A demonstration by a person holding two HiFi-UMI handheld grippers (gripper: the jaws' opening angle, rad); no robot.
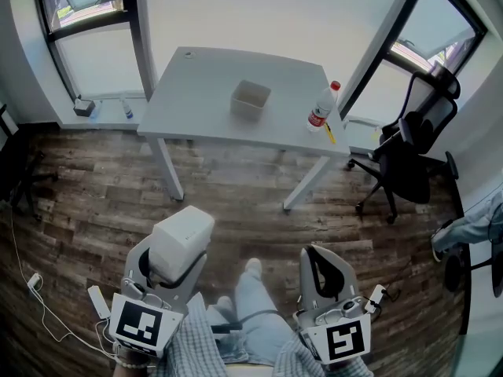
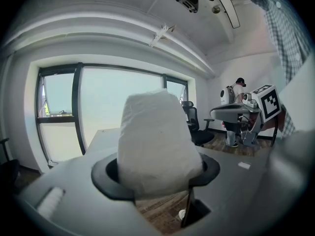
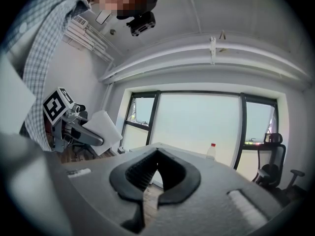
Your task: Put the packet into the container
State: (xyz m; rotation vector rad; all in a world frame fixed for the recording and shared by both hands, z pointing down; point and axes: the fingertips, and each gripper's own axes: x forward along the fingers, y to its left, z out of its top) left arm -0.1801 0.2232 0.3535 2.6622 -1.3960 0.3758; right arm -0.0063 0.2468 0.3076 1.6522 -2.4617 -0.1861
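My left gripper (image 1: 179, 251) is shut on a white packet (image 1: 181, 241), held over the wooden floor well short of the table. In the left gripper view the white packet (image 2: 156, 141) stands up between the black pads (image 2: 109, 179) and fills the middle. A small grey container (image 1: 251, 98) sits open-topped on the white table (image 1: 196, 93), far ahead. My right gripper (image 1: 317, 267) hangs beside my leg with its jaws together and nothing in them; its black pads (image 3: 133, 178) meet at the tips in the right gripper view.
A clear bottle with a red cap (image 1: 322, 108) stands near the table's right edge, and a yellow pen (image 1: 329, 133) lies by it. A black office chair (image 1: 409, 151) stands to the right. Another person stands behind my right gripper (image 2: 238, 95). A white cable (image 1: 35, 289) trails on the floor at left.
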